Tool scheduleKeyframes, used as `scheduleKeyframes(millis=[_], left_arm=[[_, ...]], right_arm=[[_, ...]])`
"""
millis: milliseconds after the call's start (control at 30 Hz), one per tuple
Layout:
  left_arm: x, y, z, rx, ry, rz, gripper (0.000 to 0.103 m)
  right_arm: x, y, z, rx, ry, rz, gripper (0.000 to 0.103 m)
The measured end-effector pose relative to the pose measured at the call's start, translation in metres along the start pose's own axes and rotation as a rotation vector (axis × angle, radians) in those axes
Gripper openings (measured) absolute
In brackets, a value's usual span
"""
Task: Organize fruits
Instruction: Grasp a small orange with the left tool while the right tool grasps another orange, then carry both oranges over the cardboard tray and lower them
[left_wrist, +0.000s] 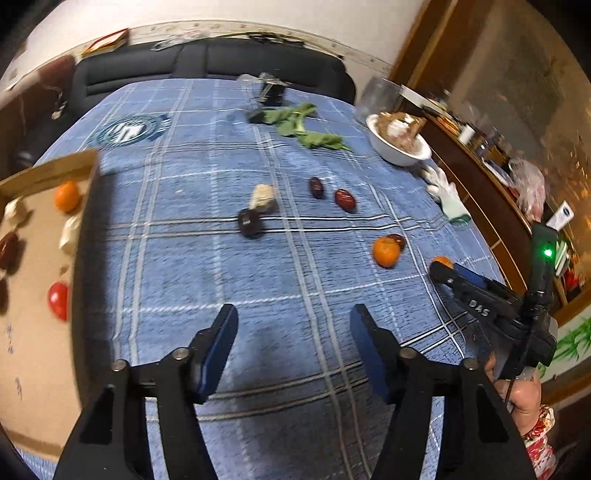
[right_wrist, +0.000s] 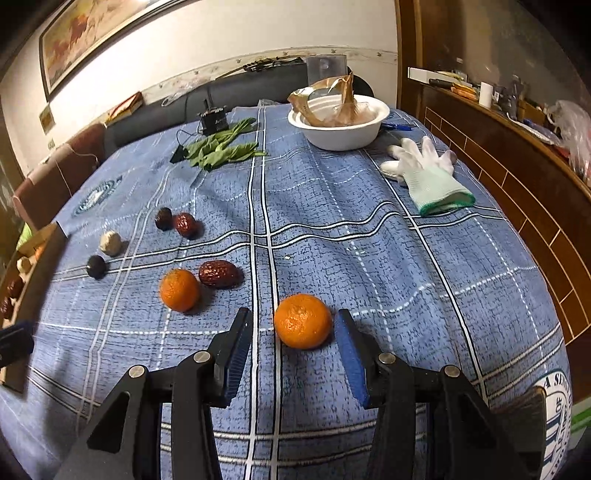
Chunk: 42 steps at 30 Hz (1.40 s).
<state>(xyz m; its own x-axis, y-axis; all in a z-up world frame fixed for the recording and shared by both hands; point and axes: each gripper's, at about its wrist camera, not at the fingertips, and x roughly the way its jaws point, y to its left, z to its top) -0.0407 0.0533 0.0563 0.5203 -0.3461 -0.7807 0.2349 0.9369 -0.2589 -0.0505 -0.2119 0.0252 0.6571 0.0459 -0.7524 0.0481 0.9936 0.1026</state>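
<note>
From the left wrist view you get the cardboard box (left_wrist: 40, 258) along the left edge of the frame, with an orange, a red tomato-like fruit and some dark dates lying in it; the right wrist view shows only a sliver of that box at its far left. The left gripper (left_wrist: 293, 343) hangs over bare blue checked tablecloth (left_wrist: 258, 280), fingers spread wide, holding nothing.

The right wrist view gives the close look: the right gripper (right_wrist: 293, 341) is spread wide around a mandarin (right_wrist: 303, 321) at lower centre, the fruit sitting on the cloth nearer the right-hand finger (whether it touches the pad I cannot tell). Up and to the left lies a second mandarin (right_wrist: 180, 290), just beside a red date (right_wrist: 218, 273) whose long axis runs roughly left to right across the frame. Further up left are two more dates (right_wrist: 184, 224), side by side.

A white bowl (right_wrist: 338, 123) and a white glove (right_wrist: 428, 173) sit toward the upper right.
</note>
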Motion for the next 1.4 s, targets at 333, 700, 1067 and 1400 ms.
scheduleKeyframes(millis=[333, 700, 1067, 1400], left_arm=[[0.055, -0.045, 0.02, 0.108, 0.061, -0.029, 0.061], [0.106, -0.085, 0.037, 0.213, 0.074, -0.078, 0.037], [0.111, -0.09, 0.038, 0.231, 0.064, -0.107, 0.026], [0.064, -0.074, 0.025, 0.189, -0.004, -0.091, 0.026]], right_arm=[[0.006, -0.011, 0.001, 0.038, -0.009, 0.001, 0.042], [0.002, -0.024, 0.001, 0.077, -0.025, 0.015, 0.041], [0.007, -0.023, 0.0, 0.071, -0.009, 0.065, 0.035], [0.002, -0.02, -0.001, 0.06, -0.034, 0.07, 0.034]])
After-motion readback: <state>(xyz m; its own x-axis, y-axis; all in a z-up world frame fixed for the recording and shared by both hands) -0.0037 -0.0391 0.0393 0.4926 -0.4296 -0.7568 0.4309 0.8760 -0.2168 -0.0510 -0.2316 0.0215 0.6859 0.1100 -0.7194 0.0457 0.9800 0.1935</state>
